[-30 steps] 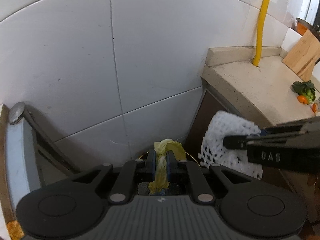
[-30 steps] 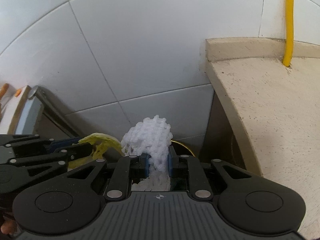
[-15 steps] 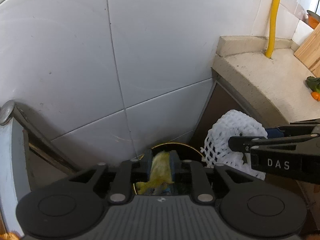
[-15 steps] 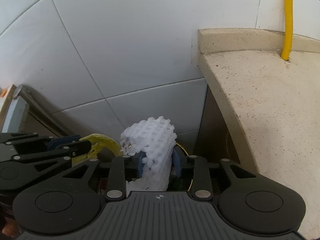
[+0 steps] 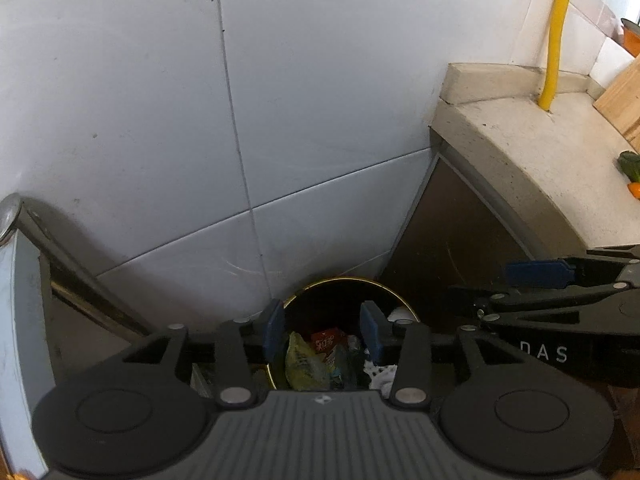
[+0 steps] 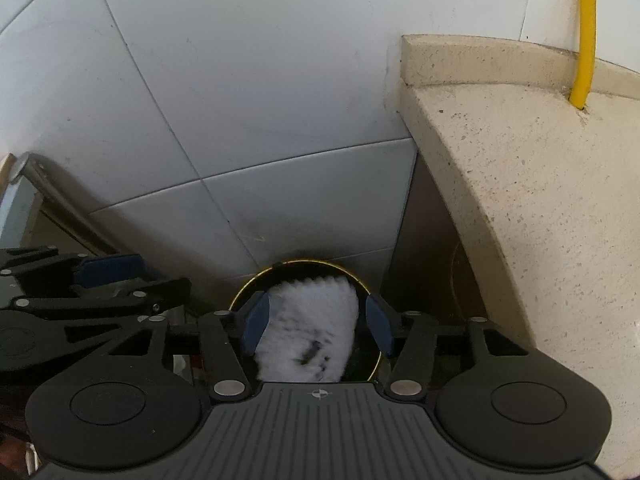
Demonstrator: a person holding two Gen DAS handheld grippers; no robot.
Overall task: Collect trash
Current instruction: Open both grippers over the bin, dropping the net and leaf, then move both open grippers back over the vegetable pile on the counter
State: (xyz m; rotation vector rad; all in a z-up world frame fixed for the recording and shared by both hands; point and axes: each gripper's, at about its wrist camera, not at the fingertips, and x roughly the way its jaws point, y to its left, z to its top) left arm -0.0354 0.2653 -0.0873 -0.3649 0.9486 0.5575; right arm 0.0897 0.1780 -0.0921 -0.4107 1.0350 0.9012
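A round bin with a gold rim point(image 5: 394, 294) stands on the floor against the tiled wall, right under both grippers. My left gripper point(image 5: 322, 332) hangs over it, jaws opening with nothing between the pads. The yellow-green leaf scrap point(image 5: 300, 368) lies in the bin beside a red packet point(image 5: 328, 340). My right gripper point(image 6: 317, 323) also hovers over the bin rim point(image 6: 256, 280), jaws opening. The white foam net point(image 6: 308, 332) shows blurred between its pads, loose and dropping into the bin. In the left wrist view the right gripper point(image 5: 536, 280) is empty.
A beige stone counter point(image 6: 520, 184) juts out at the right, close to the bin, with a yellow pipe point(image 6: 584, 32) at its back. A wooden board point(image 5: 624, 96) and some vegetables point(image 5: 632, 168) sit farther along it. A metal frame point(image 5: 44, 240) slants at the left.
Both grippers opened. The leaf scrap left the left pads and fell into the bin; the foam net slipped free of the right pads and is falling. The left gripper sank slightly.
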